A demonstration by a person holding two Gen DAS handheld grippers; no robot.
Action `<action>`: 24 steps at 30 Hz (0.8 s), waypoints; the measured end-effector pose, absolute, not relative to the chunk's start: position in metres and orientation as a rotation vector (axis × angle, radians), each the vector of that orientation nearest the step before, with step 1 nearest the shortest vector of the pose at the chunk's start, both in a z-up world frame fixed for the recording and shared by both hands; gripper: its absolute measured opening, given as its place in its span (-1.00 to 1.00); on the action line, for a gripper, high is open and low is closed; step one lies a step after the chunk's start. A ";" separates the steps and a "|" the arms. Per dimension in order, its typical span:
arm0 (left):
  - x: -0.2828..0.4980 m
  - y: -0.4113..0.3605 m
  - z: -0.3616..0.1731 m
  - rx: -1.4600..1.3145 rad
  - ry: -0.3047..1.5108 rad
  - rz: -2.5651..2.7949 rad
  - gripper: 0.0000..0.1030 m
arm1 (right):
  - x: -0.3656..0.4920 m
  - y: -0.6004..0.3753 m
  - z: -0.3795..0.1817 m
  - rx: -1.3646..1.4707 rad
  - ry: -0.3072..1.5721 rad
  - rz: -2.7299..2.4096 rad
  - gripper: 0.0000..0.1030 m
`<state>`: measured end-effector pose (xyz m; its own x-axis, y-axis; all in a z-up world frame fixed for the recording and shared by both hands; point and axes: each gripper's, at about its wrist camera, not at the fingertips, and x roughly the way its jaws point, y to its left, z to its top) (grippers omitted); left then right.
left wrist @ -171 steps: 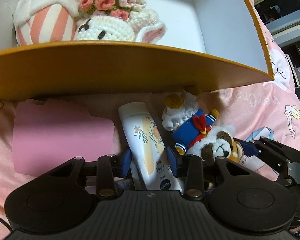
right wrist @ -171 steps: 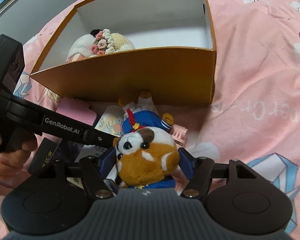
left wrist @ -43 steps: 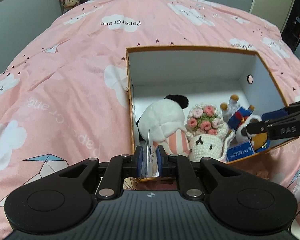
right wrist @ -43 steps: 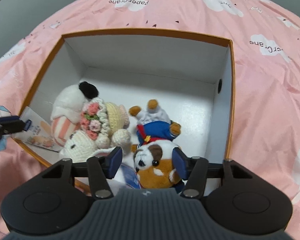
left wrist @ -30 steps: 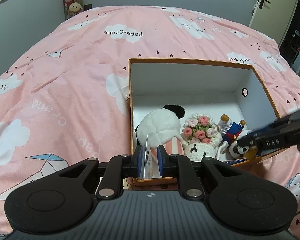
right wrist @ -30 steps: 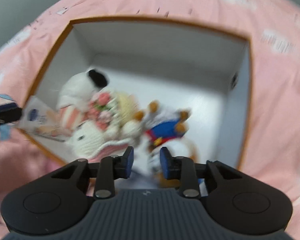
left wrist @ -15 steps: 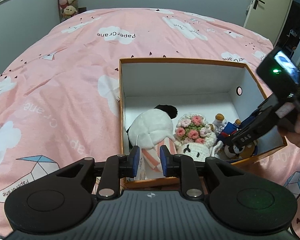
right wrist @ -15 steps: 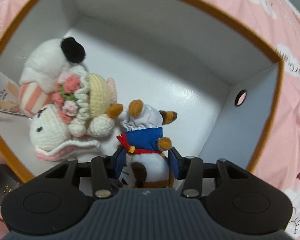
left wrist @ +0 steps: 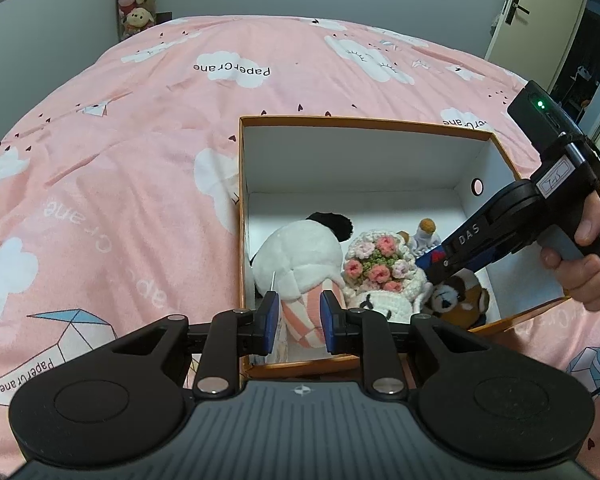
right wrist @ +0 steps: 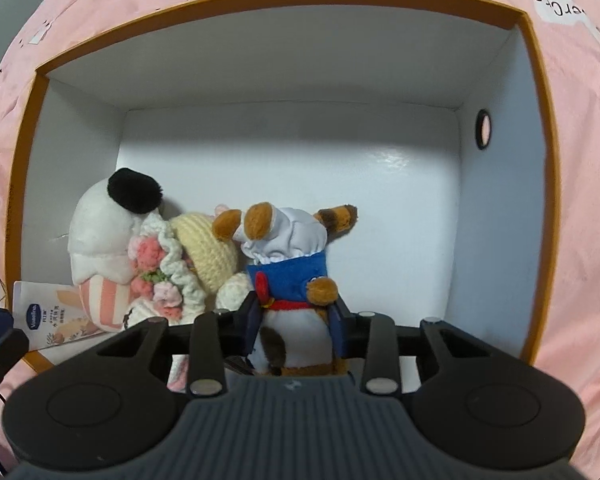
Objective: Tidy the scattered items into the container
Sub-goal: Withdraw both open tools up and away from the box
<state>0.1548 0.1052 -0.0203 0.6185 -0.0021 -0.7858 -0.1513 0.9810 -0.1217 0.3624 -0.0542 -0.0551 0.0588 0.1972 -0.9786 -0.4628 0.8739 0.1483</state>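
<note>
An orange box (left wrist: pixel 364 122) with white inside sits on the pink bedspread. My left gripper (left wrist: pixel 300 320) hovers over its near left corner, jaws open. The lotion tube (right wrist: pixel 48 314) leans in that corner, its thin edge (left wrist: pixel 274 284) beside the left pad and free of the pads. A white striped plush (left wrist: pixel 300 256) and a crochet bunny with flowers (left wrist: pixel 380 268) lie inside. My right gripper (right wrist: pixel 295 324) reaches steeply down into the box, also seen as my right gripper (left wrist: pixel 434 266) from the left. Its jaws are closing, pads against the sailor-suited dog plush (right wrist: pixel 288 276), which stands head down.
The box's far half and right side (right wrist: pixel 380 168) hold nothing. A person's hand (left wrist: pixel 580 264) grips the right gripper's handle over the box's right wall. Pink bedspread (left wrist: pixel 140 160) surrounds the box. A door (left wrist: pixel 540 20) stands far right, stacked plush toys (left wrist: pixel 134 0) far left.
My left jaws parted and let the tube go; it now leans in the box corner. My right gripper dropped into the box, rolled, and closed around the dog plush.
</note>
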 end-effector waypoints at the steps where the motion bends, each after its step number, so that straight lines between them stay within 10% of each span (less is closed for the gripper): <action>1: 0.155 0.105 -0.020 -0.186 0.902 0.087 -0.50 | 0.361 -0.054 -0.056 -0.217 1.434 0.504 -0.27; 11: 0.156 0.099 -0.025 -0.179 0.914 0.091 -0.46 | 0.353 -0.074 -0.063 -0.106 1.406 0.512 -0.25; 24: 0.143 0.082 -0.022 -0.177 0.862 0.082 0.08 | 0.305 -0.072 -0.041 -0.300 1.194 0.526 0.18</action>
